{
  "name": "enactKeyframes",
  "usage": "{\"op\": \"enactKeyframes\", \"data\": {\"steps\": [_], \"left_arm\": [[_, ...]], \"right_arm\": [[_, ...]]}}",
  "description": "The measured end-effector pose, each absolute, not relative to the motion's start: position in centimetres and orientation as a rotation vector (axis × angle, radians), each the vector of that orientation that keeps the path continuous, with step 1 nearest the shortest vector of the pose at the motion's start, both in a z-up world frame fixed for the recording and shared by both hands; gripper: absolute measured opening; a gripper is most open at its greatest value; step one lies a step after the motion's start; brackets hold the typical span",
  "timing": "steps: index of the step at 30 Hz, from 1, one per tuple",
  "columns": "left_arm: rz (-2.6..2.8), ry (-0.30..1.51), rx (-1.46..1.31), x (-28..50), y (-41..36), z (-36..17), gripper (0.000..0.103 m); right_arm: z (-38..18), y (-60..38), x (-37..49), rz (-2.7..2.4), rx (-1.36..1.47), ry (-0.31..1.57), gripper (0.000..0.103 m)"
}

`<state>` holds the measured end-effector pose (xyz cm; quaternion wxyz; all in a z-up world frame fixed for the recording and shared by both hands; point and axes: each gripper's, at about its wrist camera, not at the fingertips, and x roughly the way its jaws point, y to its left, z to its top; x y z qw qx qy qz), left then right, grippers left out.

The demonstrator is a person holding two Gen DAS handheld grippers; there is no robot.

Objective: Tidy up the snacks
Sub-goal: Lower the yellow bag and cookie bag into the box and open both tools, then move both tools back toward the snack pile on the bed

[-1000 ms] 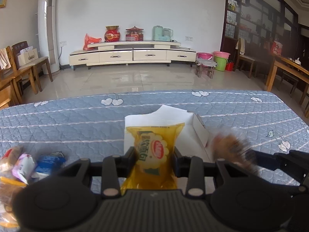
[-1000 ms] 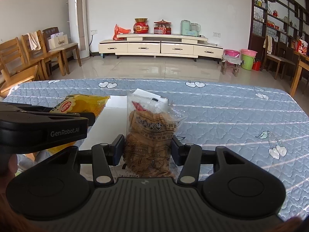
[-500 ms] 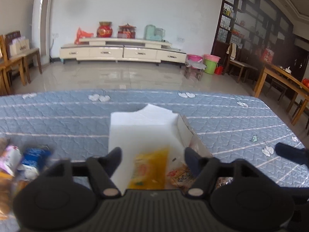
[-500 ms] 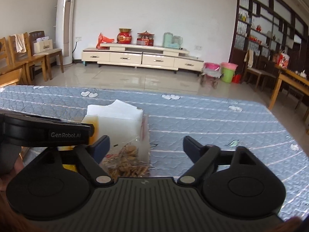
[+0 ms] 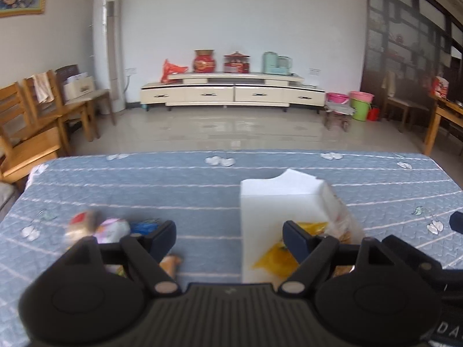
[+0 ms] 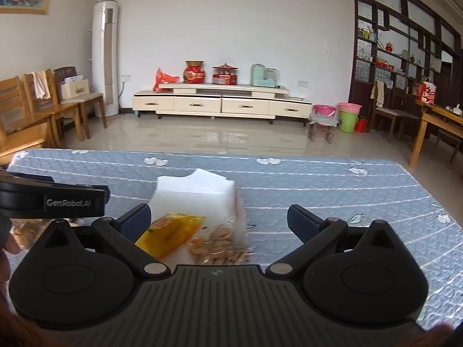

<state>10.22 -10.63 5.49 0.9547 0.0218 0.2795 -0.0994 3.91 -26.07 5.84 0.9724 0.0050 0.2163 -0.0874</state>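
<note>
A white open box (image 5: 277, 202) lies on the blue quilted table (image 5: 173, 193); it also shows in the right wrist view (image 6: 196, 199). Inside it lie a yellow snack packet (image 6: 170, 232) and a clear bag of brown biscuits (image 6: 220, 244); the yellow packet shows in the left wrist view too (image 5: 277, 256). My left gripper (image 5: 230, 235) is open and empty, left of the box. My right gripper (image 6: 218, 218) is open and empty, above the box's near end. A heap of loose snacks (image 5: 98, 228) lies blurred at the left.
The left gripper's body (image 6: 52, 202) reaches in at the left of the right wrist view. Wooden chairs (image 5: 37, 121) stand beyond the table's left edge, a wooden table (image 6: 434, 133) at the right. The table's far edge (image 6: 231, 156) meets the tiled floor.
Both grippers opened and let go of their packets, which now lie in the white box. The left gripper then moved left, toward the heap of snacks. The right gripper drew back slightly.
</note>
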Motion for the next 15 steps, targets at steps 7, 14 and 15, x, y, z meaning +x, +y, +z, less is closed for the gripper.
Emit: {"op": "enactKeyframes", "data": {"steps": [7, 14, 15], "left_arm": [[-0.135, 0.557, 0.025, 8.8, -6.9, 5.9, 0.081], [-0.079, 0.536, 0.014, 7.7, -4.0, 6.3, 0.081], [-0.071, 0.534, 0.010, 7.6, -3.7, 6.3, 0.081]], "right_arm": [[5.8, -23.1, 3.3, -0.108, 0.007, 0.432, 0.103], [6.0, -20.5, 2.9, -0.053, -0.011, 0.426, 0.103], [6.1, -20.1, 2.8, -0.047, -0.016, 0.424, 0.103]]}}
